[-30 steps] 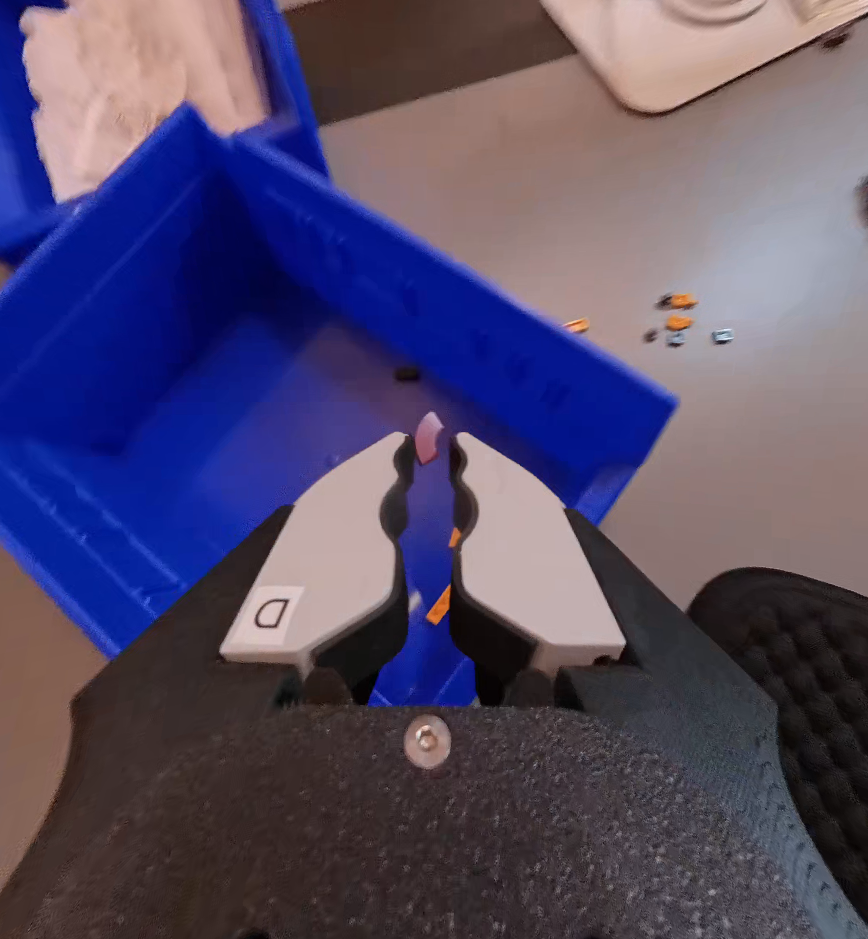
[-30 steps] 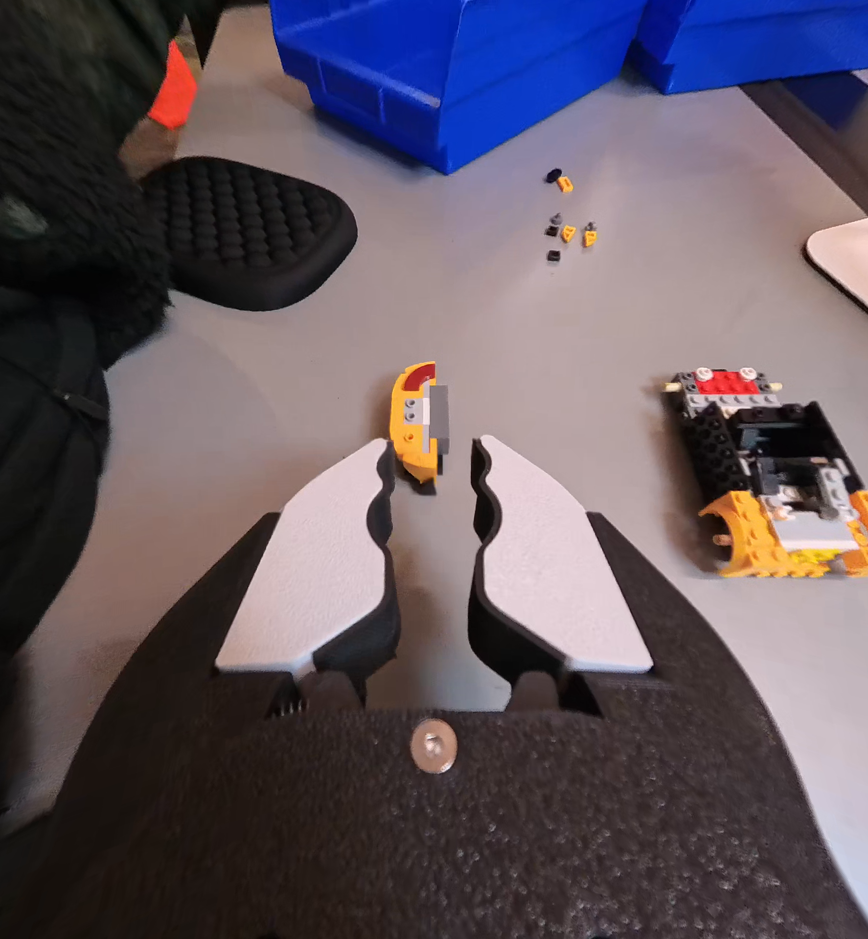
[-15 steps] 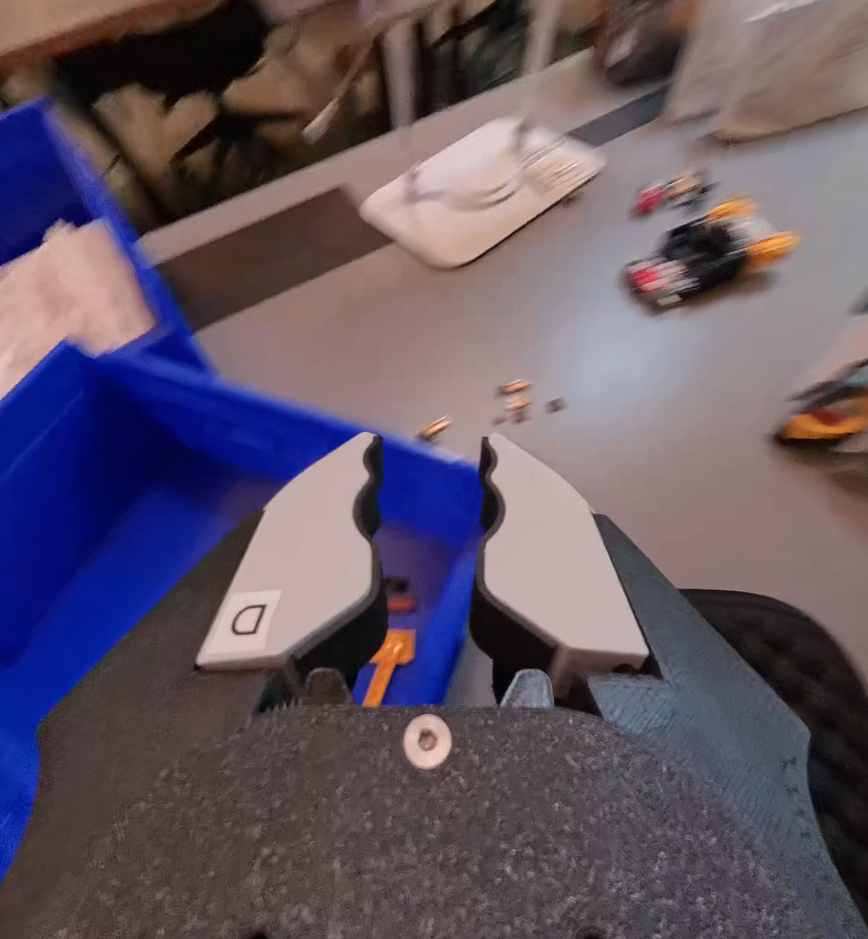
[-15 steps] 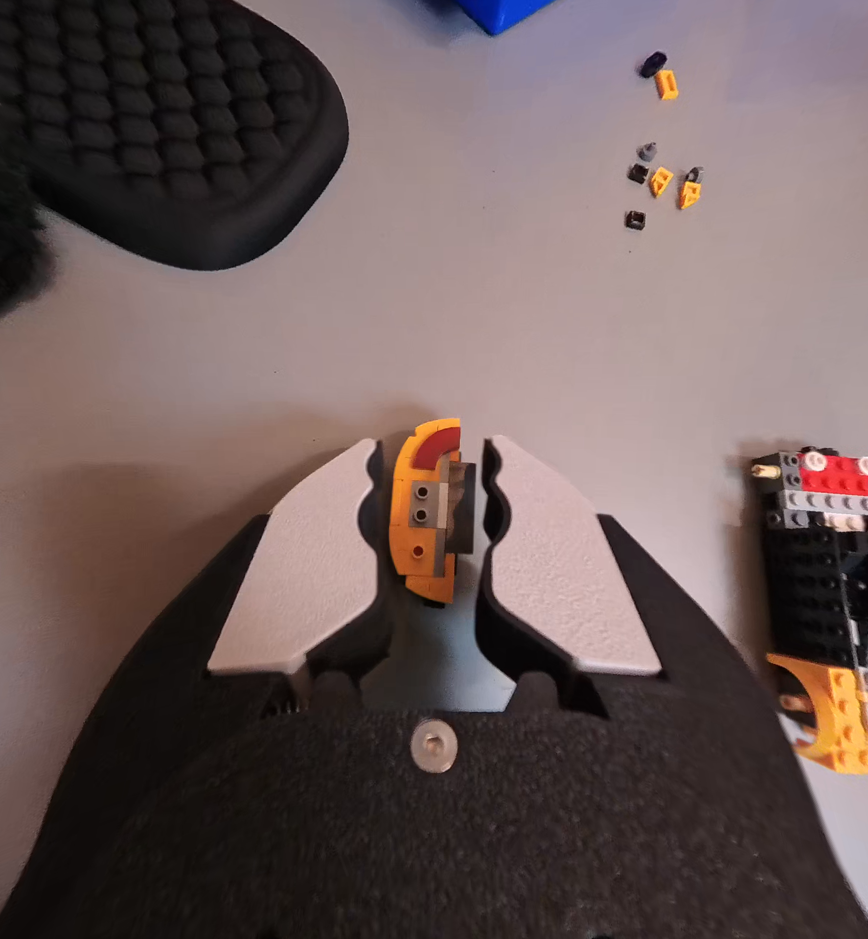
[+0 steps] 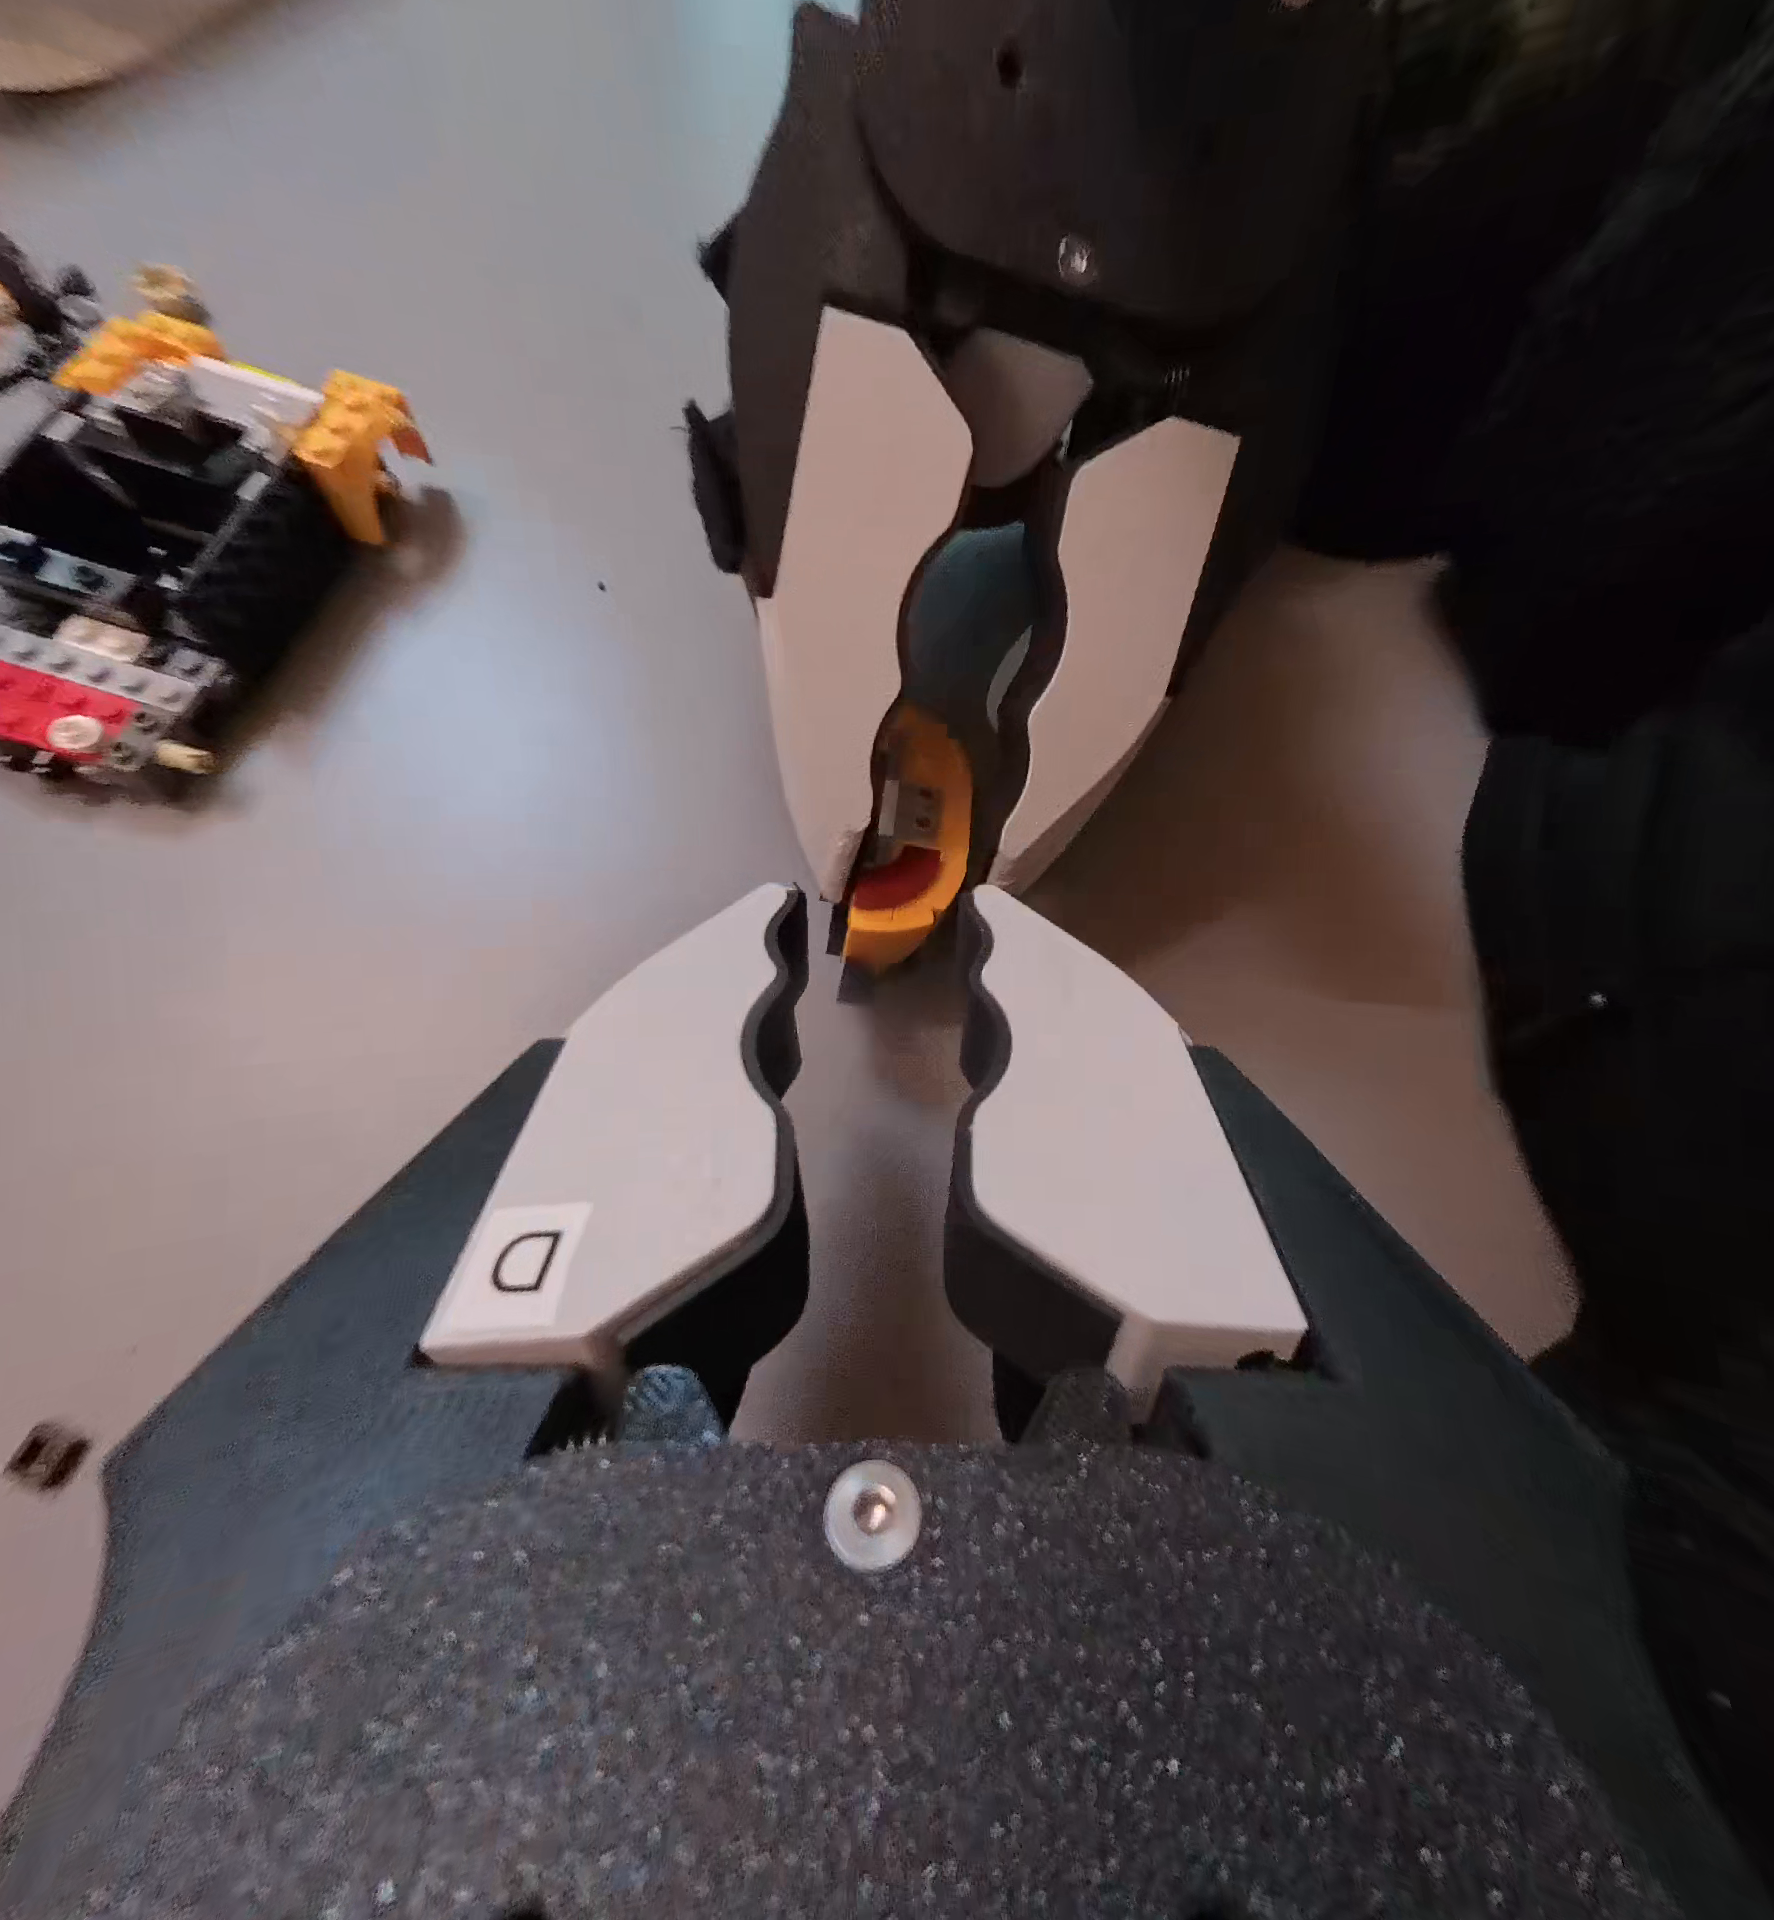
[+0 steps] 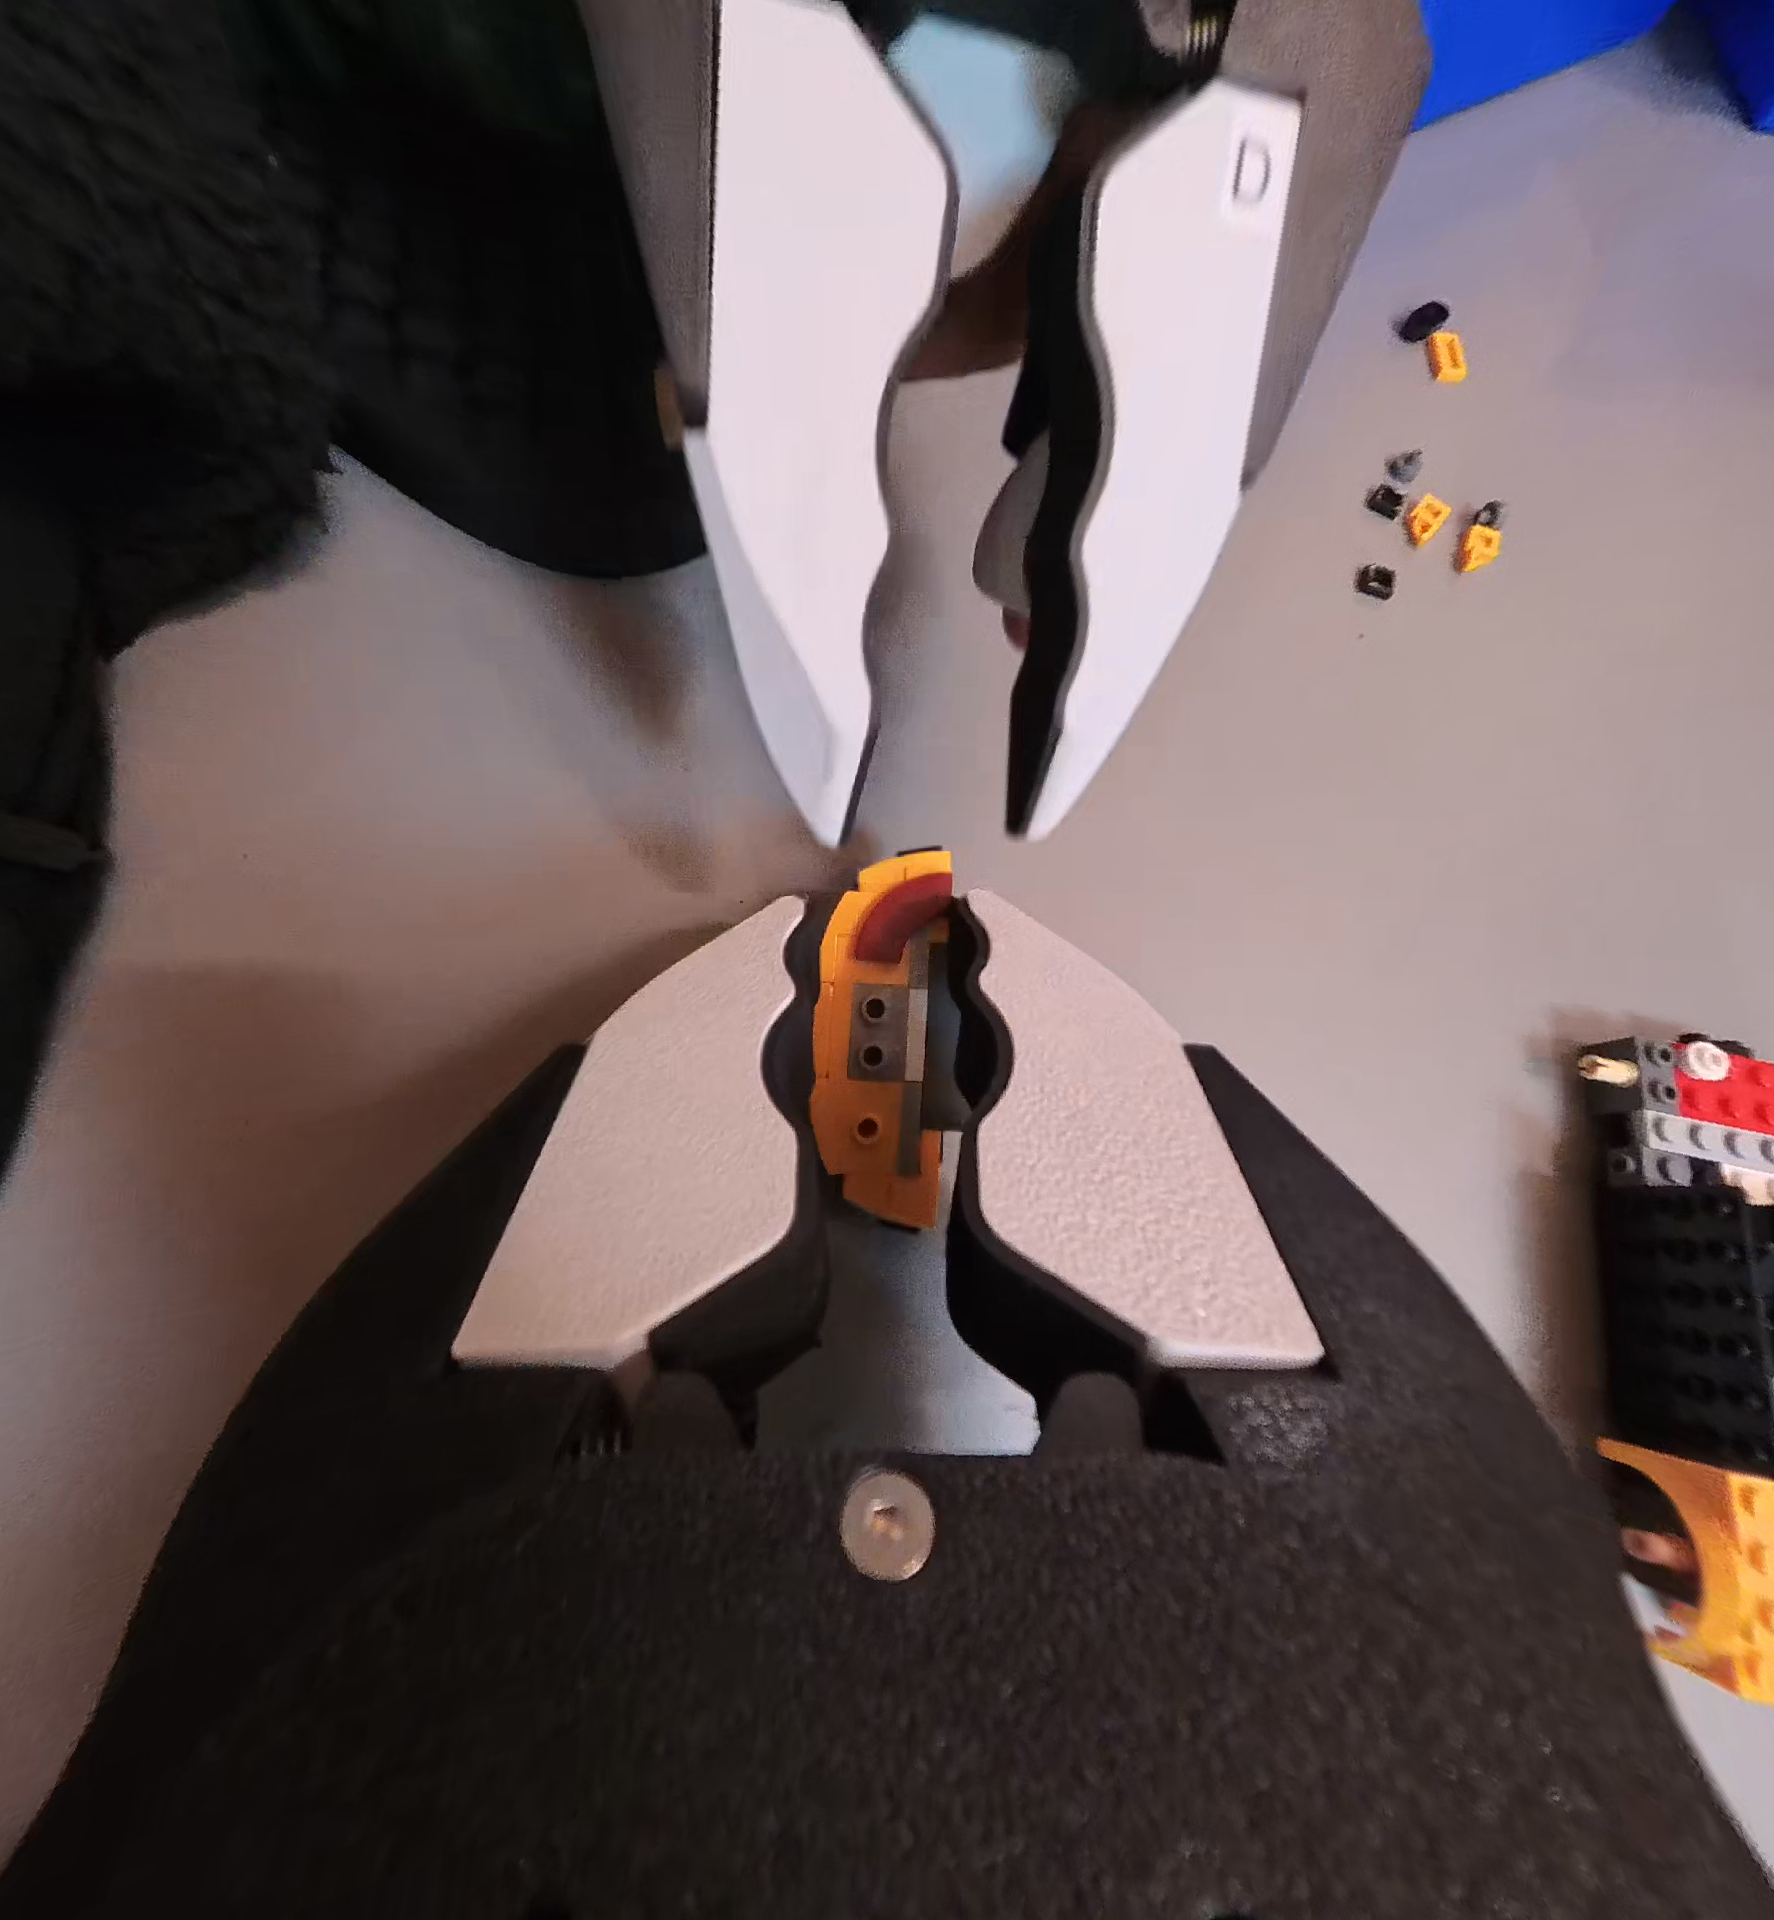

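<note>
Right gripper (image 6: pixel 883 904) was clenched on a small curved orange brick assembly with a dark red arc and a grey studded plate (image 6: pixel 841 1060). The pads pressed its two sides, and its rounded end poked out past the fingertips. Facing it tip to tip, the left gripper (image 5: pixel 883 904) stood released with nothing in its grasp. Its fingertips reached the protruding end of that assembly without closing on it, and a gap showed on at least one side.

Beneath both lay a smooth grey tabletop (image 6: pixel 343 1039). A black fleecy sleeve (image 6: pixel 135 260) filled one edge of the right wrist view, and a blue plastic bin (image 6: pixel 1641 62) sat at its far corner. A partly built brick vehicle in black, orange, grey and red (image 5: pixel 135 540) rested on the table well apart from the grippers. Farther off lay a scatter of tiny orange and black loose brick pieces (image 6: pixel 1423 520).

The only writing was on a small white sticker (image 5: pixel 519 1262) on the left gripper's finger, bearing one printed character. No brand mark was visible.
</note>
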`<state>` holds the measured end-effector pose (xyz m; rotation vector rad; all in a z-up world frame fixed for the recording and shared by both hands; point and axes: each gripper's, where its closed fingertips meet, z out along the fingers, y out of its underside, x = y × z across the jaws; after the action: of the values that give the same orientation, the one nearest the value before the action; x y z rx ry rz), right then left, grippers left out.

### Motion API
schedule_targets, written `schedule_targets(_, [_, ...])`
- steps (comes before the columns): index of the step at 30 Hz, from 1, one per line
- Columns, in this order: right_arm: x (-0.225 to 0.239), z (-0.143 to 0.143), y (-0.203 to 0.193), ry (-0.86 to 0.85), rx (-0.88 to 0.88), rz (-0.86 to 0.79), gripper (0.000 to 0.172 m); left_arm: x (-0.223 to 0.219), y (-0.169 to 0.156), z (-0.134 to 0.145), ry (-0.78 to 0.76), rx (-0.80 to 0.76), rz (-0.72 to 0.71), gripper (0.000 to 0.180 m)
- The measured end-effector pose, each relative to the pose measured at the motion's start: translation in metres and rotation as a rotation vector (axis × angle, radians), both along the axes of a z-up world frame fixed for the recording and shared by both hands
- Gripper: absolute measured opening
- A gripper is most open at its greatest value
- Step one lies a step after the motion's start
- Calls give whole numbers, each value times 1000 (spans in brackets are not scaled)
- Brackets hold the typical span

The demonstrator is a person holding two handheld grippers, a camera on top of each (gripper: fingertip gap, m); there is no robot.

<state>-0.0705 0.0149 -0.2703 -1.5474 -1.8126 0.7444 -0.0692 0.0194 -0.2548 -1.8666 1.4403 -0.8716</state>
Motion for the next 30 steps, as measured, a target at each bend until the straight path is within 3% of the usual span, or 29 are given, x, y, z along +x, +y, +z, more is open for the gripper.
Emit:
schedule_targets(8, [14, 6, 5, -13, 8, -8, 47, 1, 1, -16, 74, -12, -37, 25])
schedule_targets(13, [17, -19, 4, -75, 17, -5, 41, 6, -3, -24, 106, -15, -92, 19])
schedule_targets(14, [15, -20, 7, -68, 35, -13, 33, 7, -5, -24, 105, -31, -106, 19])
schedule_targets(23, [13, -20, 0, -36, 15, 27, 33, 7, -9, -18, -1, -201, -104, 13])
schedule_targets(30, [14, -20, 0, -51, -7, 11, 33, 7, -10, -19, 53, -126, -124, 13])
